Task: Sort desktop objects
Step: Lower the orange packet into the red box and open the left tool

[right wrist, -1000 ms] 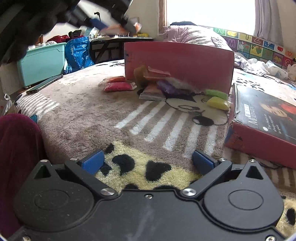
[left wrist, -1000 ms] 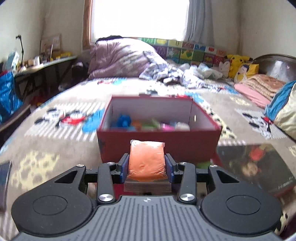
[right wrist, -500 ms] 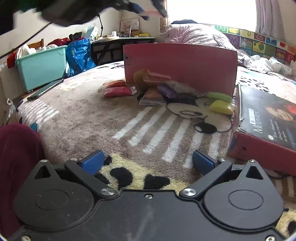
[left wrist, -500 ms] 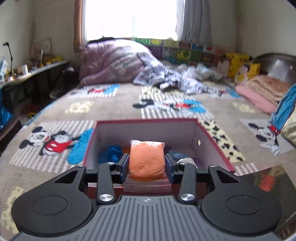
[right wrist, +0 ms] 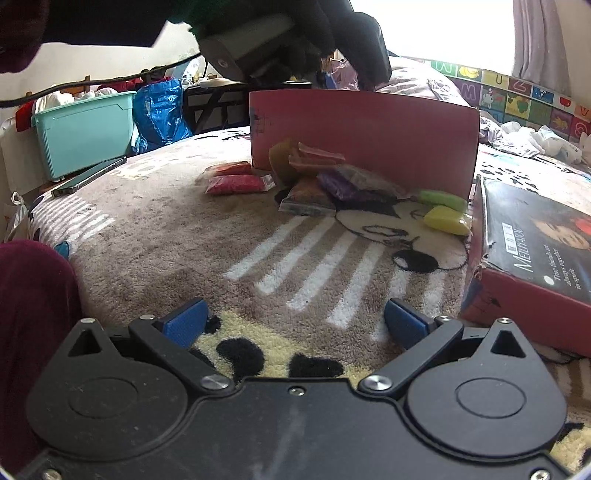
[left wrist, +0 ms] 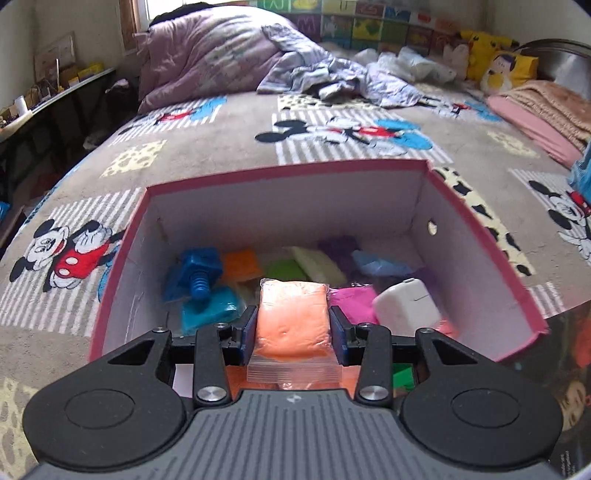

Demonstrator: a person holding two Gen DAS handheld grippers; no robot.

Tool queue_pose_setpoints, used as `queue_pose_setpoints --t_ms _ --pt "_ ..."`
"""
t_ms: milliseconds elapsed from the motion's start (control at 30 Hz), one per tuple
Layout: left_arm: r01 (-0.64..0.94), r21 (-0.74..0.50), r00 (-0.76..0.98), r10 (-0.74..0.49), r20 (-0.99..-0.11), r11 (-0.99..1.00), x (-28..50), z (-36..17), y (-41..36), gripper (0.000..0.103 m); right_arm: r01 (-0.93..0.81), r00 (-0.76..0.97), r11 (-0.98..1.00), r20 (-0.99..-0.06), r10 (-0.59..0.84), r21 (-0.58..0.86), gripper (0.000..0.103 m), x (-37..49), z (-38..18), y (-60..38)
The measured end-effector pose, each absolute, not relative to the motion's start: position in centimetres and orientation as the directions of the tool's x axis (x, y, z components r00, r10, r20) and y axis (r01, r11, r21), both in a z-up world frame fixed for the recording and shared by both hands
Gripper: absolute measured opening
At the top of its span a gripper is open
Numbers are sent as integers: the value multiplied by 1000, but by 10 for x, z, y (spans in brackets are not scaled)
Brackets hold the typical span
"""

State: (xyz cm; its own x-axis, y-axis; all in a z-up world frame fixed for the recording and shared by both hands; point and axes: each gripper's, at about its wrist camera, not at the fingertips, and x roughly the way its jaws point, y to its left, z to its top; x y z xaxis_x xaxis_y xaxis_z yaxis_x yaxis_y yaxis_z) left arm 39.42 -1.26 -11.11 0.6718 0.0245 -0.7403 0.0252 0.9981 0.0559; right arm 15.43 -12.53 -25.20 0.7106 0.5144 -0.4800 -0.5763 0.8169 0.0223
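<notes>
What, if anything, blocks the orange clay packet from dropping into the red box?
Nothing visible. The left gripper holds the orange clay packet over the open red box; only sorted packets lie below.

A big bed (left wrist: 221,155) fills the room, covered by a brown blanket with cartoon mice. A purple quilt (left wrist: 207,55) is piled at its far end. Yellow soft toys (left wrist: 491,51) sit in the corner. Bright light comes through a window (right wrist: 443,29). A teal tub (right wrist: 85,129) and a blue bag (right wrist: 159,110) stand beside the bed.

light: daylight from blown-out window (right wrist: 424,29) | shadows: soft | edges: fisheye-bent, dark corners
</notes>
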Motion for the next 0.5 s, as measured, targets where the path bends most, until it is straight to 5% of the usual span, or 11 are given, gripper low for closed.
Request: queue_pose_setpoints --t_ms 133,267,500 --pt "40 45 662 7 -750 998 402 -112 -15 39 -577 713 817 -475 516 22 103 154 -253 -125" --pt "13 58 668 35 -744 998 404 -111 -17 57 -577 714 817 -472 516 20 103 154 -253 -124" --pt "-1 49 696 36 -717 999 385 -93 -9 57 -578 716 816 -469 516 17 103 154 -254 -124"
